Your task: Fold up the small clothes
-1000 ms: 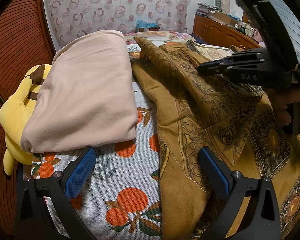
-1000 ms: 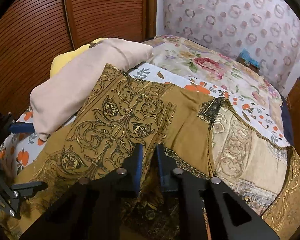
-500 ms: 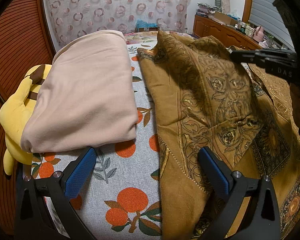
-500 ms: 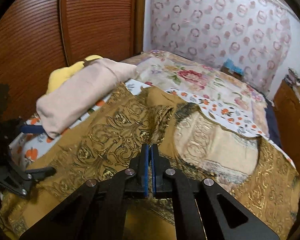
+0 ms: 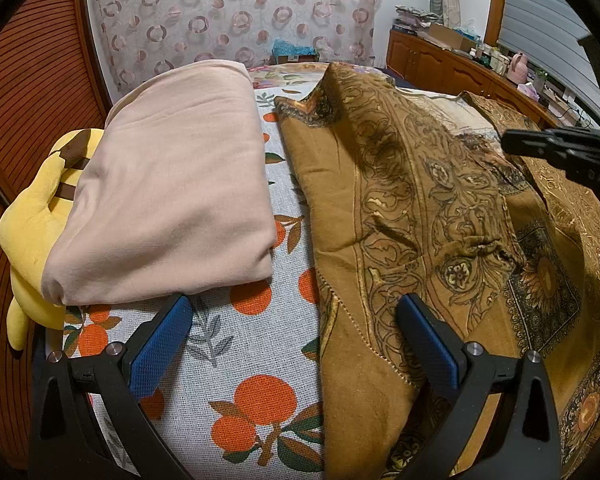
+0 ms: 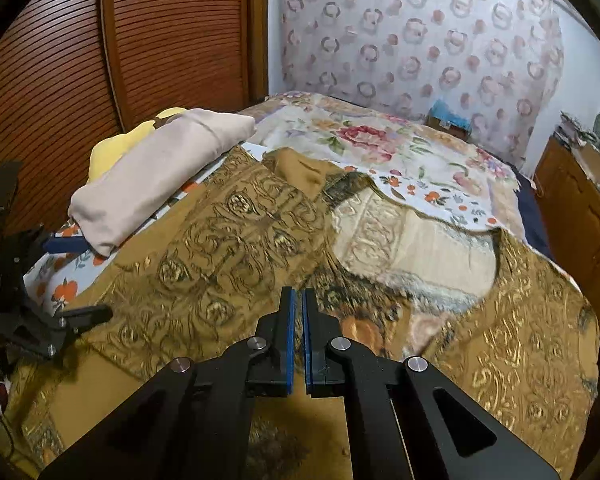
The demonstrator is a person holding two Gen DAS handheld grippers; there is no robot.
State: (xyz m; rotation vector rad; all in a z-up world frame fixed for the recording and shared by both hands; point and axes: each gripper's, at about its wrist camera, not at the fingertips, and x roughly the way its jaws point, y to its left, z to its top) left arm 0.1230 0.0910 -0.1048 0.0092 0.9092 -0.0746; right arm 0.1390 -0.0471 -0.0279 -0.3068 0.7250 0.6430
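Observation:
A brown and gold patterned garment point(image 5: 440, 216) lies spread on the bed, its left side folded over toward the middle; it also fills the right wrist view point(image 6: 228, 264). My left gripper point(image 5: 296, 340) is open and empty, low over the bedsheet at the garment's left edge. My right gripper point(image 6: 299, 320) has its blue pads almost together above the garment, with a thin gap and no cloth visible between them. Its black body shows at the right of the left wrist view point(image 5: 564, 156).
A folded beige cloth point(image 5: 172, 188) rests on a yellow plush toy point(image 5: 32, 224) at the left, by a slatted wooden wardrobe point(image 6: 80, 60). The bed has an orange-print sheet point(image 5: 252, 364). A wooden dresser point(image 5: 460, 68) stands at the right.
My right gripper closed its jaws, rose and pulled back to the right. The garment's left side went from bunched up to lying flatter across the middle. The left gripper stayed still.

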